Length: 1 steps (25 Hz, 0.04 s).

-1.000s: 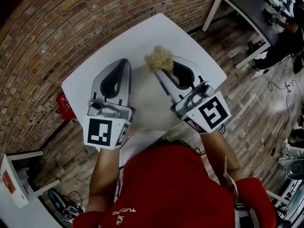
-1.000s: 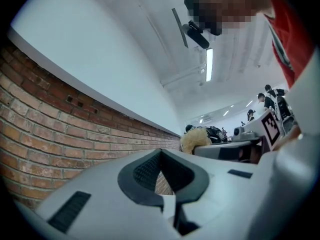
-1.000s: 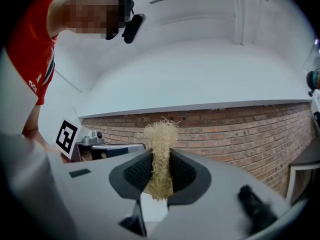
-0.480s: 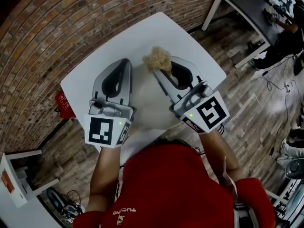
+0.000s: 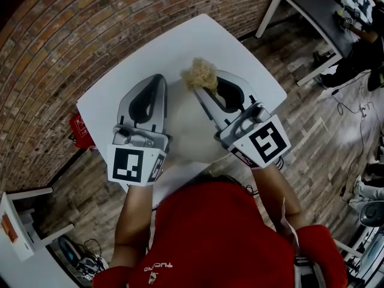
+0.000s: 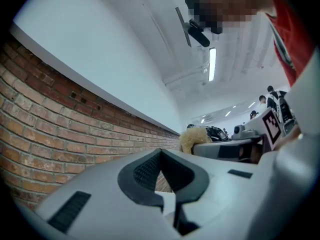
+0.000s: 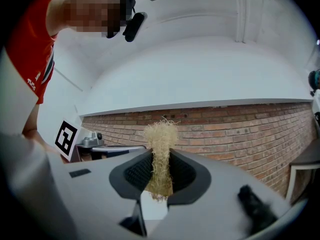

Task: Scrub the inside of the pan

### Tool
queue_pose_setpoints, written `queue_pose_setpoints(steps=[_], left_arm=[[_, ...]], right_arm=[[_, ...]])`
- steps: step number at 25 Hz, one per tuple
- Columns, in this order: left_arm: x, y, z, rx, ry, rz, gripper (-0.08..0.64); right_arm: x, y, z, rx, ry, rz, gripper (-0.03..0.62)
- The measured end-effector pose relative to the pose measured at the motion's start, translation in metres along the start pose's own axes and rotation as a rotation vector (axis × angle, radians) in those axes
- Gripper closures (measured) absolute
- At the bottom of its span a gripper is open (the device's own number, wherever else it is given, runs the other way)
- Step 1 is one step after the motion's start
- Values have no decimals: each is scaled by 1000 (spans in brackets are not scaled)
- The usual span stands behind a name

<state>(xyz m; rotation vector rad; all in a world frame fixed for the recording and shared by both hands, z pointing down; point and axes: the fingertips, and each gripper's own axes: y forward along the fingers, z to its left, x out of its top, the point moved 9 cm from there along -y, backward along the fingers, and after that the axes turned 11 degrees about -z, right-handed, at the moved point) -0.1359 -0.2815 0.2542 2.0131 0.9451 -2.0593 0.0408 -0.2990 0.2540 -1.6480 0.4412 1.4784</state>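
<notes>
In the head view both grippers are held up over a white table (image 5: pixel 240 59). My right gripper (image 5: pixel 202 87) is shut on a straw-coloured fibre scrubber (image 5: pixel 200 74), whose tuft sticks out past the fingertips. In the right gripper view the scrubber (image 7: pixel 161 146) stands pinched between the dark pads of the right gripper (image 7: pixel 161 171). My left gripper (image 5: pixel 158 83) is beside it, jaws together with nothing in them; in its own view the left gripper (image 6: pixel 160 154) has its pads meeting. A pale rounded shape (image 5: pixel 183 128) lies between the grippers; I cannot tell if it is the pan.
A brick wall (image 5: pixel 72 35) runs behind the table. A red object (image 5: pixel 81 134) sits on the wooden floor at the table's left edge. A dark table (image 5: pixel 309 8) and a person (image 5: pixel 360 53) are at the upper right. A white stand (image 5: pixel 18 227) is at the lower left.
</notes>
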Motion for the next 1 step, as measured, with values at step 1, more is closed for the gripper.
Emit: queue_pose_setpoints(steps=[1], left_arm=[[0,0,1,0,0,0,554]], right_arm=[[0,1,0,1,0,-1,505]])
